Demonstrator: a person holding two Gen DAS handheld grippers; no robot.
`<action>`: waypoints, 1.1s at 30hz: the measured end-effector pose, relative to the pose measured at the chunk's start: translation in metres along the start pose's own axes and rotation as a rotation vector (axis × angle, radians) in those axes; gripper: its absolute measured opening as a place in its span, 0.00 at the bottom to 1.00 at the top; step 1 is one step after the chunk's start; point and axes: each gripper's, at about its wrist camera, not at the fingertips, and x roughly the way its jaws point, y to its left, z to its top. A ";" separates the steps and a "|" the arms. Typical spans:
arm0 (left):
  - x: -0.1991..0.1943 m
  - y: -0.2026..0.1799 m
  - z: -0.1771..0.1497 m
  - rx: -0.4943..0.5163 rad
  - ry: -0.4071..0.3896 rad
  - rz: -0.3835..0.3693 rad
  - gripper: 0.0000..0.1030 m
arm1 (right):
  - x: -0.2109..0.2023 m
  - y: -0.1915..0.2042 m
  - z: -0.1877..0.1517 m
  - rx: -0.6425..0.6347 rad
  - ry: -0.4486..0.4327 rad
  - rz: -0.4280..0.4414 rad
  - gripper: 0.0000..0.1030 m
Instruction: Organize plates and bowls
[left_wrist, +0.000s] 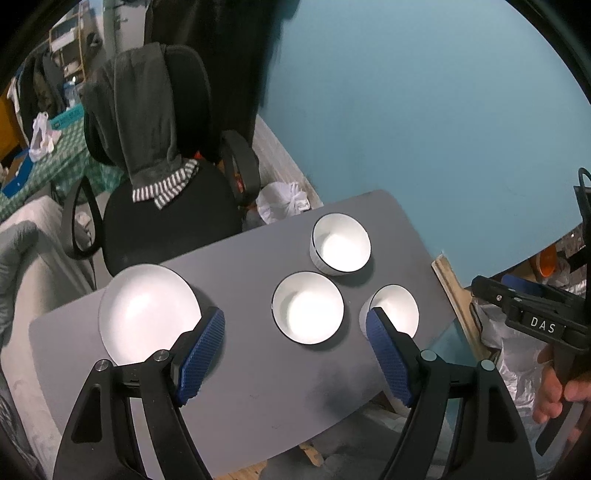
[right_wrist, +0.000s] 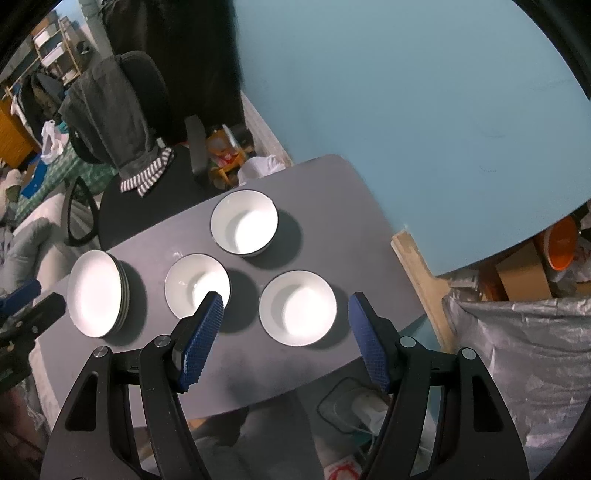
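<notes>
Plates and bowls are all on the grey table (right_wrist: 332, 192), and neither gripper has hold of any of them. The right gripper (right_wrist: 286, 314) hangs above the near edge with its blue fingers (right_wrist: 203, 339) spread wide and empty; framed right between them, a little beyond the tips, sits the nearest bowl (right_wrist: 297, 307). Just past the left fingertip, partly hidden by it, is the middle bowl (right_wrist: 192, 284), and further out ahead stands the far bowl (right_wrist: 243, 222). Well off to the left of the fingers lies the stack of plates (right_wrist: 96, 293), its layered rims showing at the side.

The left gripper (left_wrist: 295, 325) is likewise spread with nothing between its pads (left_wrist: 201, 358). From its own view the middle bowl lies between and just beyond the tips, the plate stack sits behind the left finger, and the nearest bowl is half covered by the right finger. At the right edge of that view a hand (left_wrist: 557, 387) grips the other tool's handle.

As for progress, the plates look already gathered into one pile, so that part seems done. The three bowls stand apart from one another, none nested, so stacking them appears to be what is left. With both grippers poised over the bowls, I judge a first bowl pickup is about to begin.
</notes>
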 end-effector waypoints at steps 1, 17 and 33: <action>0.002 0.000 0.000 -0.006 0.007 -0.001 0.78 | 0.003 0.000 0.001 -0.003 0.007 0.004 0.67; 0.053 0.007 -0.004 -0.090 0.111 -0.001 0.78 | 0.057 0.015 0.013 -0.123 0.075 0.111 0.67; 0.122 0.019 -0.009 -0.093 0.186 0.065 0.78 | 0.156 0.032 0.015 -0.211 0.278 0.250 0.67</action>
